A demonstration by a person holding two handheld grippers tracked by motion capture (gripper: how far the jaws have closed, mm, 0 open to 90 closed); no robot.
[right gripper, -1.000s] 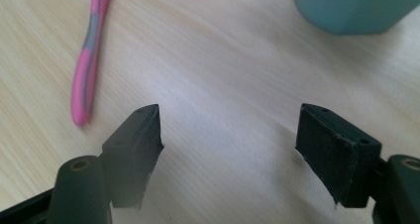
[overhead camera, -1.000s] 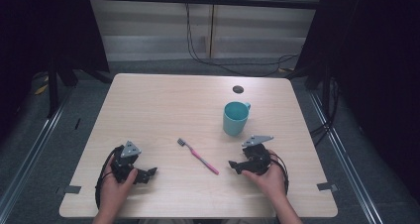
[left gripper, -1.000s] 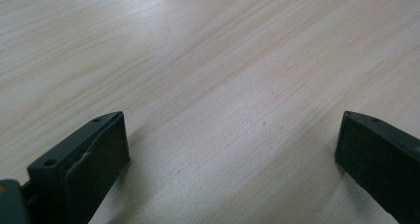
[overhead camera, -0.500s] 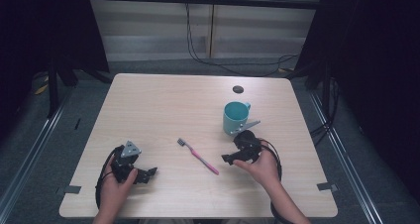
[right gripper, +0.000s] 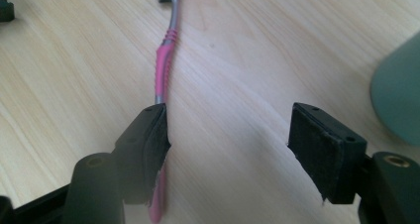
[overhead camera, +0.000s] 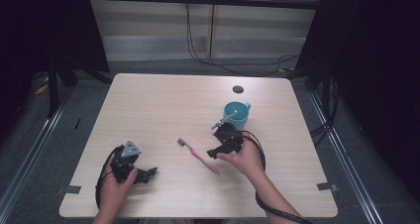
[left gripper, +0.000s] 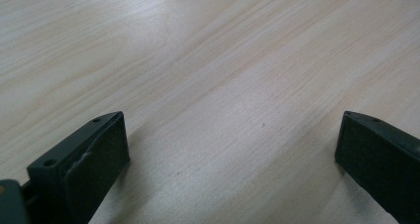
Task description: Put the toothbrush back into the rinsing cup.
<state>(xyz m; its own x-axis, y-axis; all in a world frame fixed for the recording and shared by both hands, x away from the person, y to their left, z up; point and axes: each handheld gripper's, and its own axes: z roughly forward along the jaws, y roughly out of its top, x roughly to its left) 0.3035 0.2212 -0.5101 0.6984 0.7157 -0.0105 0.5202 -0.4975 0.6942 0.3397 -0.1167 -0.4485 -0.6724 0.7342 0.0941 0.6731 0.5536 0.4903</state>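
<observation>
A pink toothbrush [overhead camera: 200,158] with a grey neck lies flat on the wooden table [overhead camera: 163,105], bristle end farther from me. A teal mug [overhead camera: 236,114] stands upright to its right and farther back. My right gripper [overhead camera: 216,147] hovers low between mug and toothbrush, jaws open. They have just been closing, and nothing is pressed between them. In the right gripper view [right gripper: 230,130] the toothbrush [right gripper: 163,68] runs under the left jaw, and the mug [right gripper: 398,92] sits at the right edge. My left gripper [overhead camera: 147,174] rests open at the front left, over bare wood [left gripper: 232,130].
A small black round disc [overhead camera: 238,89] lies near the table's far edge behind the mug. Grey tape marks sit at the front corners [overhead camera: 72,189] [overhead camera: 327,186]. Cables [overhead camera: 257,204] trail from both grippers toward me. Dark floor and metal rails surround the table.
My right hand has moved left and away from me, from the front right of the table to just beside the toothbrush and in front of the mug. The left hand stayed put.
</observation>
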